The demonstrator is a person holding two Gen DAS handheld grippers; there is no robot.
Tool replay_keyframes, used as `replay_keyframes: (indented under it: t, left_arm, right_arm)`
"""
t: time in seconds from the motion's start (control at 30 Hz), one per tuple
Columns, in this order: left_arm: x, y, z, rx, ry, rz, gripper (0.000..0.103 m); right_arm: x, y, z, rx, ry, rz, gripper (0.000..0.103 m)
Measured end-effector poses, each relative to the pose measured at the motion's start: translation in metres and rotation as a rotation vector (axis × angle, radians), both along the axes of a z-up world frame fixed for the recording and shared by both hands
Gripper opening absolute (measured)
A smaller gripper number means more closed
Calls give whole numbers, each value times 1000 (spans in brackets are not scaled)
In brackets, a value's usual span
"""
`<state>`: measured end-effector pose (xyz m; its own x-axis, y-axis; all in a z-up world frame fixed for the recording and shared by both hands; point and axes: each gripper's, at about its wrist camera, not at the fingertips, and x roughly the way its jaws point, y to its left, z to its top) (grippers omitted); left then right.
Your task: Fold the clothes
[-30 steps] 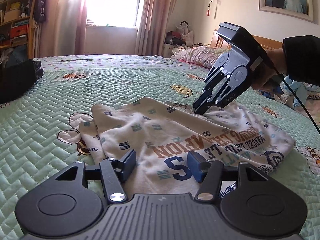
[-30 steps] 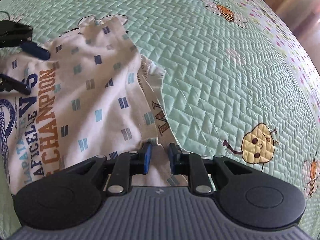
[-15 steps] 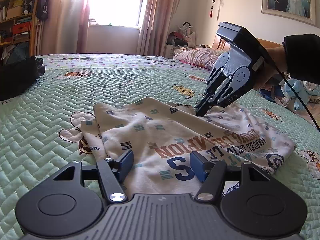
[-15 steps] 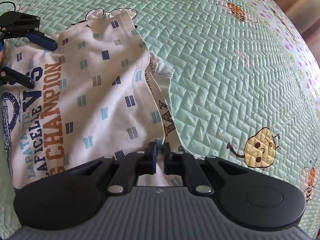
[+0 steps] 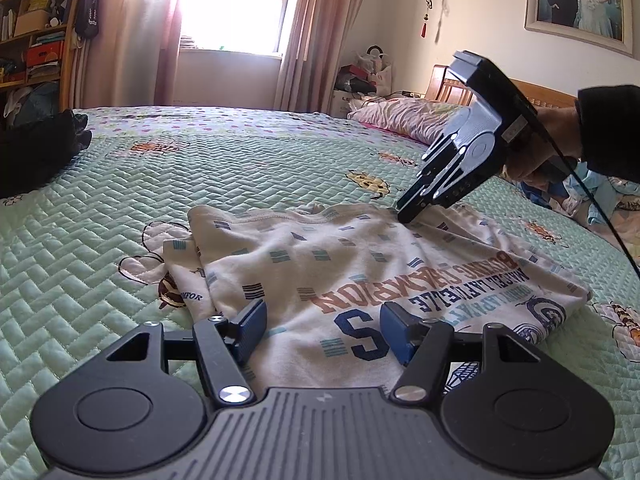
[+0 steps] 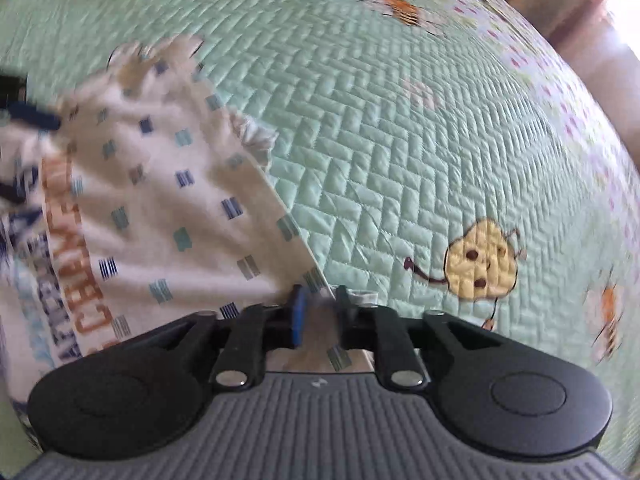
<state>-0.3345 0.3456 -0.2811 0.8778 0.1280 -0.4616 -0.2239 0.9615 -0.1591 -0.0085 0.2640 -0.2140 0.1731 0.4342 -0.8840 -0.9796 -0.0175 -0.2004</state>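
A white printed T-shirt (image 5: 360,276) with blue and orange lettering lies partly folded on the green quilted bed (image 5: 240,168). My left gripper (image 5: 322,330) is open, its blue pads low over the shirt's near edge. My right gripper (image 5: 406,216) is shut on the shirt's far edge. In the right wrist view the right gripper (image 6: 320,308) pinches a fold of the shirt (image 6: 160,208) and lifts that edge off the quilt. That view is motion-blurred.
A dark bundle of clothes (image 5: 36,152) lies at the bed's left edge. A pink pillow (image 5: 404,118) and a wooden headboard (image 5: 452,88) are at the back right. More clothes (image 5: 600,200) lie to the right.
The right gripper has closed on the shirt's far edge and pulled it up and taut. The left gripper has stayed open and has barely moved.
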Motion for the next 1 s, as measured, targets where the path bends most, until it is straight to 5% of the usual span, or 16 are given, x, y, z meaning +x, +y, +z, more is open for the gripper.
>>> replay_keyframes:
  t: [0.13, 0.23, 0.73, 0.8, 0.87, 1.0]
  left_arm:
    - [0, 1, -1, -2, -2, -1, 66]
    - [1, 2, 0, -2, 0, -1, 66]
    - [1, 1, -1, 2, 0, 1, 66]
    - [1, 1, -1, 1, -1, 0, 66]
    - [1, 1, -1, 0, -1, 0, 66]
    - [1, 1, -1, 1, -1, 0, 67]
  right_arm:
    - [26, -38, 24, 119, 51, -133, 29]
    - [42, -66, 28, 116, 41, -189, 29]
    - [25, -50, -7, -50, -61, -31, 29]
    - [25, -48, -10, -74, -66, -24, 27]
    - [25, -48, -10, -91, -78, -21, 11]
    - [34, -59, -7, -85, -123, -82, 6]
